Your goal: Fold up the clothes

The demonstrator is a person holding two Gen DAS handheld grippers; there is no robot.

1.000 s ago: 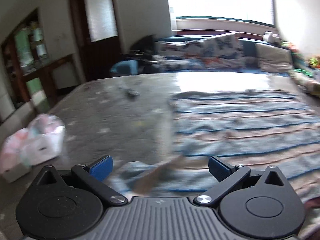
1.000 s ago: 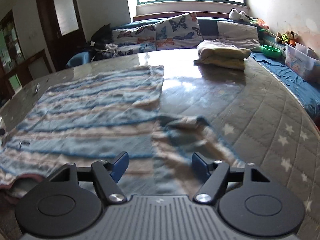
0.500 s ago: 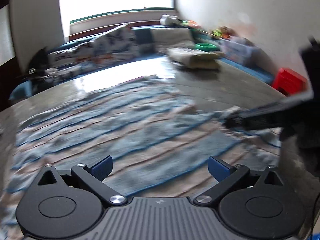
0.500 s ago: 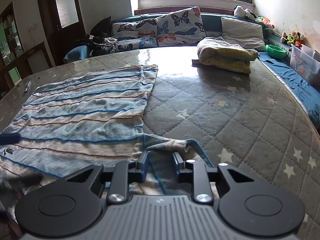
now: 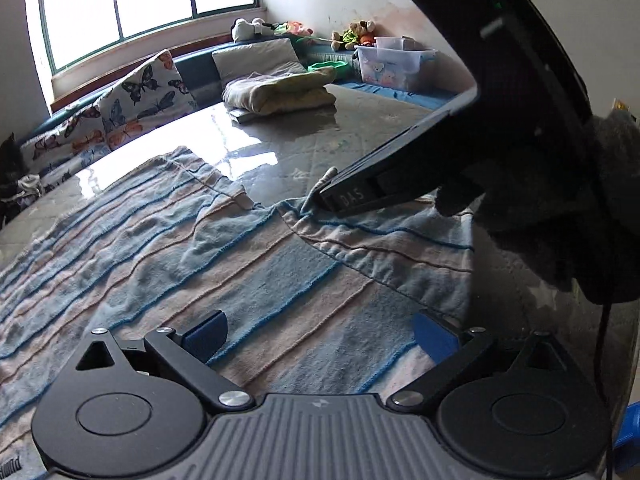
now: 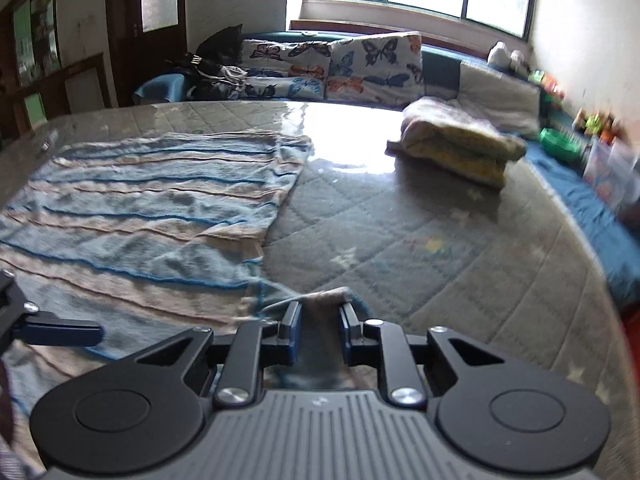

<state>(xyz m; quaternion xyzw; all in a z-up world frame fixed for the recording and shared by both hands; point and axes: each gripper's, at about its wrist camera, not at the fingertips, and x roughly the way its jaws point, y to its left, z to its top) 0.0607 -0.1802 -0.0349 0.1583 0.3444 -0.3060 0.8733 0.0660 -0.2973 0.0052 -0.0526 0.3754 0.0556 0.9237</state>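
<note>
Two grippers working striped blanket [image 6: 152, 216] lying spread on mattress [image 6: 440, 248]. Right gripper [image 6: 319, 330] jaws just closing, now pinching near corner. Left gripper [image 5: 320, 334] swinging in beside it, jaws gaping wide, gripping nothing. Fold likely starting.

Fuzzy striped cloth blanket [image 6: 152, 216] on a quilted mattress [image 6: 460, 264], its glossy sheen perhaps a plastic cover.

Your blue-and-pink striped towel [image 6: 144, 216] is lying spread flat on the quilted mattress [image 6: 440, 264], its corner at 6 o'clock bunching upward.
</note>
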